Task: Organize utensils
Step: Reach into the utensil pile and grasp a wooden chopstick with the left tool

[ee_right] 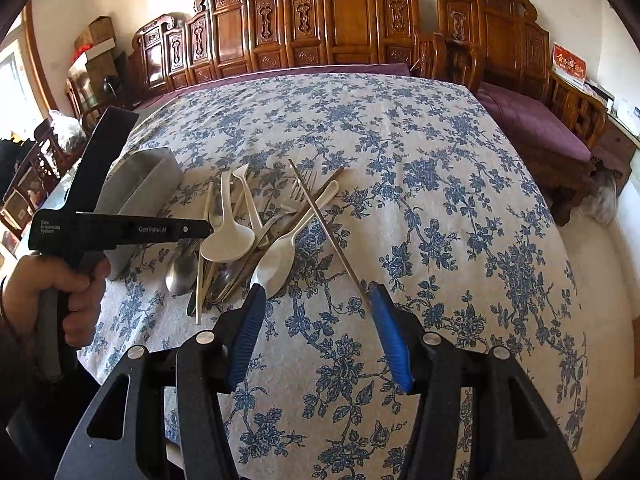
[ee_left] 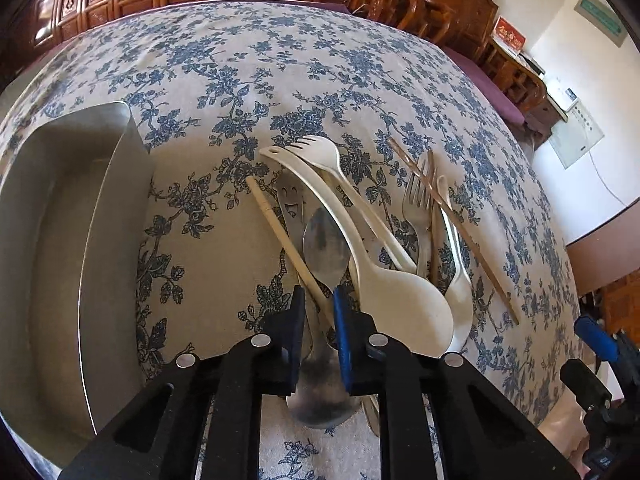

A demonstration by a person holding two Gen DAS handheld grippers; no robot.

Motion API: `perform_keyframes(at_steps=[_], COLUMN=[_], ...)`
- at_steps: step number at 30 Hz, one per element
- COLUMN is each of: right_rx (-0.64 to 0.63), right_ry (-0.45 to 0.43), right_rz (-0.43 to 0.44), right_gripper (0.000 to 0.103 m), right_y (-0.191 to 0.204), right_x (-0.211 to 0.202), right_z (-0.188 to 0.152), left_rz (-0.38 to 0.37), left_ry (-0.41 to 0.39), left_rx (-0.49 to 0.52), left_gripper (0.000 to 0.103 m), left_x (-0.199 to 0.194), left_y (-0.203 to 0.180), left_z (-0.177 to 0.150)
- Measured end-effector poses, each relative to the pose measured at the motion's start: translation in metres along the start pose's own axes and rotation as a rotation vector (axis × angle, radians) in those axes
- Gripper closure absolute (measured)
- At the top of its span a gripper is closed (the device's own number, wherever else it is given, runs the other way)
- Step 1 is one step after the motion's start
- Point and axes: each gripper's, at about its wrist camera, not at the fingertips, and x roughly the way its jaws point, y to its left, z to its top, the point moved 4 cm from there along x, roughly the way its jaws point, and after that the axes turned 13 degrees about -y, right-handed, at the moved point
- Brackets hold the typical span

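Left wrist view: the left gripper (ee_left: 318,312) pinches the handle of a steel spoon (ee_left: 320,396) in the utensil pile; a steel tray (ee_left: 100,200) lies left of it on the floral-clothed counter (ee_left: 280,80).

Right wrist view: the right gripper (ee_right: 318,300), tilted down, stands spread and empty, a metal chopstick (ee_right: 328,236) just ahead; a hand (ee_right: 52,292) grips the other tool's handle at left.
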Motion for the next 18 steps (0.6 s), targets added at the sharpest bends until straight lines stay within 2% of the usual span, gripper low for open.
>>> perform_keyframes(at_steps=[1,3,9,13,18], right_rx=[0.001,0.000,-0.010,-0.006,-0.013], right_ry=[0.001,0.001,-0.001,-0.002,-0.006], right_rz=[0.001,0.002,0.003,0.003,-0.001], right_gripper=[0.046,0.046,0.046,0.046,0.046], right_y=[0.000,0.001,0.003,0.003,0.003], right_x=[0.000,0.000,-0.002,-0.002,-0.003], right_z=[0.000,-0.001,0.000,0.001,0.000], left_rz=[0.003,-0.007,-0.019,0.001,-0.046], left_ry=[-0.002,-0.006,-0.004,-0.002,0.007], left_rx=[0.000,-0.002,-0.005,-0.017,-0.008], left_gripper=[0.092,0.103,0.103,0.103,0.102], left_x=[-0.001,-0.004,-0.010,-0.012,-0.015], left_y=[0.000,0.000,0.002,0.005,-0.006], left_z=[-0.001,0.001,-0.003,0.000,0.001])
